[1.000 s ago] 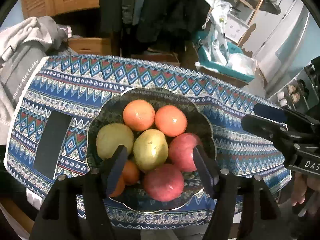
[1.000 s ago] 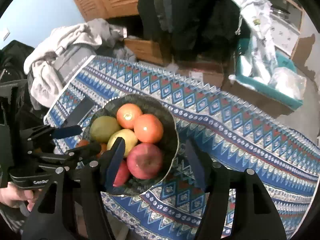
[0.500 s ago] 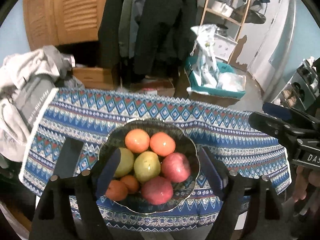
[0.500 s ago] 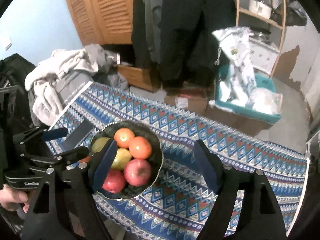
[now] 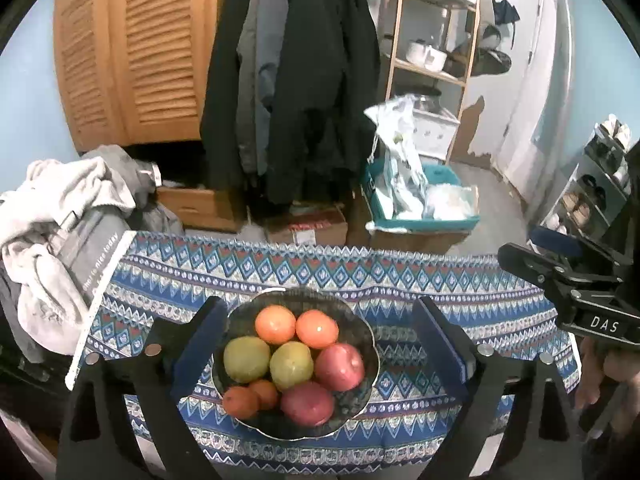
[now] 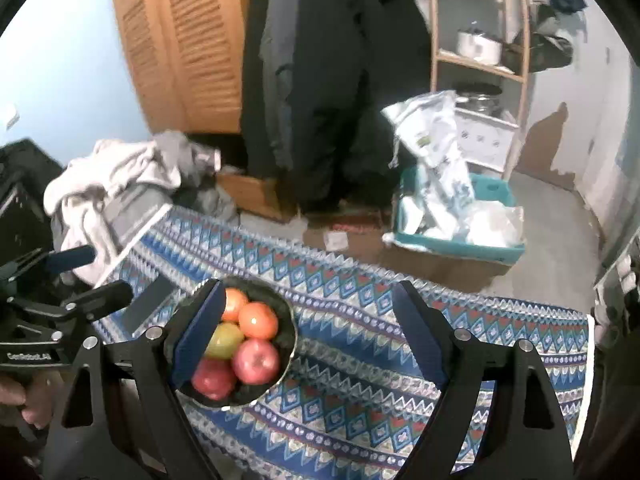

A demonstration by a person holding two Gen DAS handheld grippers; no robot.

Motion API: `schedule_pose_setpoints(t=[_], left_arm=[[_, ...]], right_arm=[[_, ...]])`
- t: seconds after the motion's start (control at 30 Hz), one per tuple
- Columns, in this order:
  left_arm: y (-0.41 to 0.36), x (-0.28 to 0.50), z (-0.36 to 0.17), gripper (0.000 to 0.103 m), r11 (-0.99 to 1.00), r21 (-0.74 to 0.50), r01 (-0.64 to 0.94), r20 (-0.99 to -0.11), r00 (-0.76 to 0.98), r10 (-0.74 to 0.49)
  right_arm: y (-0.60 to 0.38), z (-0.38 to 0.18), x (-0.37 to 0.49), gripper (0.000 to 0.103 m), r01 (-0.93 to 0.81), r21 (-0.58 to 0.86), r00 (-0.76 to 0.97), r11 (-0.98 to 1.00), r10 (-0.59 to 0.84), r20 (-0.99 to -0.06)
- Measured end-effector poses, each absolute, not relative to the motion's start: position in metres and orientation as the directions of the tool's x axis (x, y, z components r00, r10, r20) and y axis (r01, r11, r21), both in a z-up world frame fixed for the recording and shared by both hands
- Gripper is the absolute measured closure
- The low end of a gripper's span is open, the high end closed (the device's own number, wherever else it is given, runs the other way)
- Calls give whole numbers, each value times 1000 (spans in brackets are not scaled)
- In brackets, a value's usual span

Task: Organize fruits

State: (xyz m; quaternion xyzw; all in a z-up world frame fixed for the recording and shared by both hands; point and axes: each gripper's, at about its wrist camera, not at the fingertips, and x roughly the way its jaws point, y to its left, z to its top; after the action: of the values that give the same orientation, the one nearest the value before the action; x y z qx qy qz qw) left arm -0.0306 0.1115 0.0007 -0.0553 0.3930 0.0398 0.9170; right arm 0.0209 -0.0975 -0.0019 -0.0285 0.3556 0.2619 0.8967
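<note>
Both grippers have pulled back and up from the table [image 5: 440, 280] since a second ago: the bowl [image 5: 368, 344] now looks smaller and lower in both views, and far more of the room behind shows, including the hanging coats [image 5: 296, 80], the louvred door [image 5: 132, 48] and the wooden shelf [image 5: 436, 32].

The left gripper [image 5: 320, 344] hangs above the bowl with its jaws wide and holding nothing; the bowl sits between the two fingers in that view, where earlier the tips reached in over the fruit. The right gripper [image 6: 312, 340] is likewise spread wide and empty, held to the bowl's right over the patterned cloth [image 6: 360, 360]; its left finger [image 6: 196, 336] crosses in front of the bowl's left side.

The fruit has not shifted. All of it lies in the bowl near the table's front edge: two oranges [image 5: 276, 324] at the back, touching each other; two green pears [image 5: 246, 358] side by side in the middle; two red apples [image 5: 340, 366] at the right and front; and two small tangerines [image 5: 240, 402] at the front left.

A dark flat phone-like slab [image 6: 146, 304] lies on the cloth to the left of the bowl. A heap of grey clothes [image 5: 60, 216] rests off the table's left end.
</note>
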Motion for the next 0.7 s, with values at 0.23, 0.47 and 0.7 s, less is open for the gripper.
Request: schedule_pose_setpoints(t=[0.23, 0.47, 0.7], left_arm=[[105, -31, 14, 8, 991, -42, -126, -701, 710, 61], [95, -30, 21, 8, 991, 14, -135, -682, 723, 108], [83, -29, 23, 7, 991, 59, -116, -675, 727, 126]], right_arm=[[-115, 7, 19, 19, -460, 113, 654, 881, 422, -628], [-123, 12, 12, 19, -470, 75, 678, 880, 414, -607], [-126, 11, 11, 19, -479, 63, 677, 875, 414, -608]])
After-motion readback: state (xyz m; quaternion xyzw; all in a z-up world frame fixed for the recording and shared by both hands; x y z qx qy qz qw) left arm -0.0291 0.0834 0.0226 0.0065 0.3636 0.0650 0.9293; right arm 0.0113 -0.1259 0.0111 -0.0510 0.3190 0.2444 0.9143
